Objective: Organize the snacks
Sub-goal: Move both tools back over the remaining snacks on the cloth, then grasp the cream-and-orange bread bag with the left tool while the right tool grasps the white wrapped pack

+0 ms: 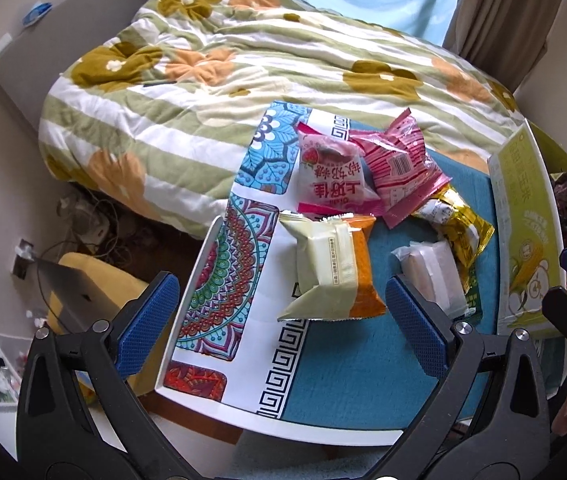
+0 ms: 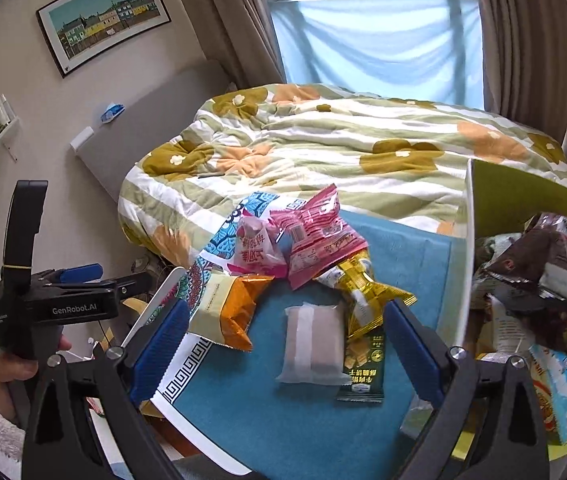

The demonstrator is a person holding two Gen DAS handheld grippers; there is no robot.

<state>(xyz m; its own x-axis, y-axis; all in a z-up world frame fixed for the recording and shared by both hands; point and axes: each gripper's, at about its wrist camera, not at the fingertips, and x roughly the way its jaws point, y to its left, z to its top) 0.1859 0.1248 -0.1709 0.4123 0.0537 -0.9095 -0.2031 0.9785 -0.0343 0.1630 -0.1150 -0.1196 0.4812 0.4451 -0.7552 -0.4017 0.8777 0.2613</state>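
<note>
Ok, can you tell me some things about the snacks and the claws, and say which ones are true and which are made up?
1. Both claws are open and hold nothing. True: the left claw and the right claw each gape over the snacks.
2. The clear-wrapped snack lies between the right claw's fingers. True.
3. The pink packet is inside the green box. False: it lies on the table mat, outside the green box.
4. The green box is empty. False: it holds several snack bags.
5. The orange packet lies under the gold packet. False: they lie apart, and the gold packet is beside the clear-wrapped snack.
</note>
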